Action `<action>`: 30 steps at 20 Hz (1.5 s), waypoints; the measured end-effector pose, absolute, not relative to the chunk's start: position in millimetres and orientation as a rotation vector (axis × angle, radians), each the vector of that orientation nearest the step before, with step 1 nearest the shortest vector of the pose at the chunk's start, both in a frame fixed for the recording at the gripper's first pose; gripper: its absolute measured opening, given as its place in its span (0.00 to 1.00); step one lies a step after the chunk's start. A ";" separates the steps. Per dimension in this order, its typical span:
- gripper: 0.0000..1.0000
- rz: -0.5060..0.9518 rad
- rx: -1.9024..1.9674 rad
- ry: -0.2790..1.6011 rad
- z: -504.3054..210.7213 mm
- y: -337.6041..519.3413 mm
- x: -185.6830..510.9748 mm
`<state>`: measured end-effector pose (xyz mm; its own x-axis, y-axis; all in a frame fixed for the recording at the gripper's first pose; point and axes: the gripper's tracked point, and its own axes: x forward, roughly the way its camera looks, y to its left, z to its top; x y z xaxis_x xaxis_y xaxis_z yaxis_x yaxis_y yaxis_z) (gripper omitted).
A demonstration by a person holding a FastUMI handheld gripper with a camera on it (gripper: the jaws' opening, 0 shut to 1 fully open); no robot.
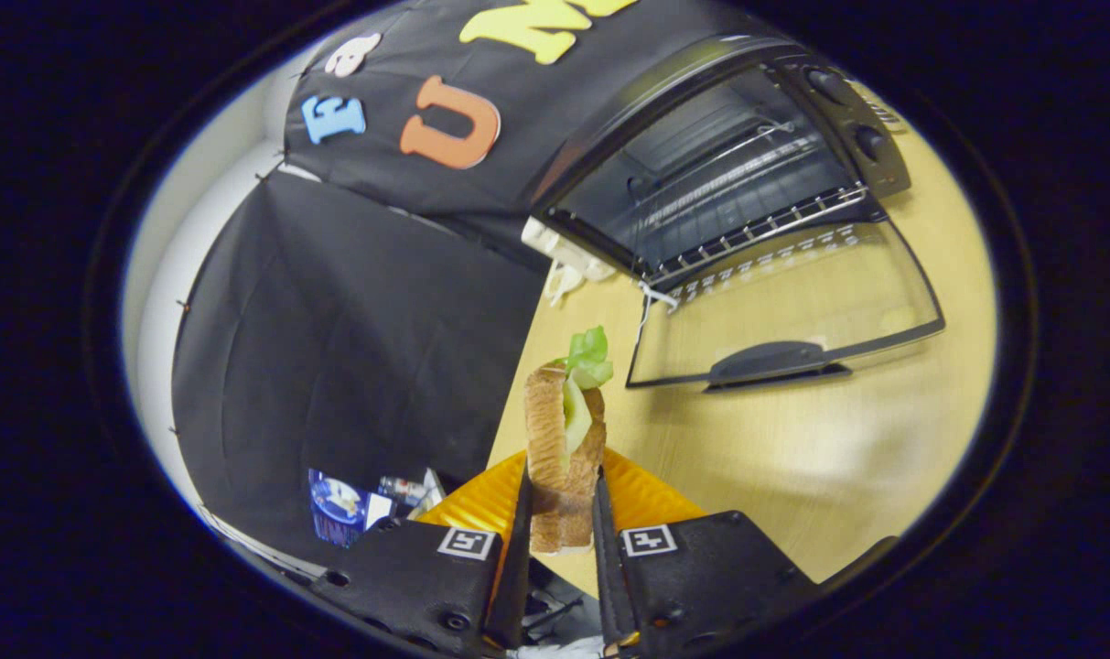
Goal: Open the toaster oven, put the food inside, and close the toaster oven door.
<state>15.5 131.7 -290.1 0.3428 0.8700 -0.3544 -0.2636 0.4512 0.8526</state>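
The gripper (562,513) pinches a toasted-bread sandwich with green lettuce (565,439) upright between both fingers, above the pale wooden table (792,458). Beyond it stands the black toaster oven (701,174), its glass door (783,311) folded flat down. Judged best: keep the squeeze, clear the door's handle, and lower the sandwich level onto the wire rack (756,224).

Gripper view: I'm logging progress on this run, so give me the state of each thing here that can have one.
Toaster oven: open, nothing on its wire rack.
Glass door: folded fully down, lying flat over the wooden table.
Sandwich: lifted off the table, held upright, lettuce sticking out at the top.
Gripper: shut on the sandwich, both fingers pressing its bread sides.
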 end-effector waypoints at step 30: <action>0.37 0.005 1.349 0.379 -316.1 105.4 228.0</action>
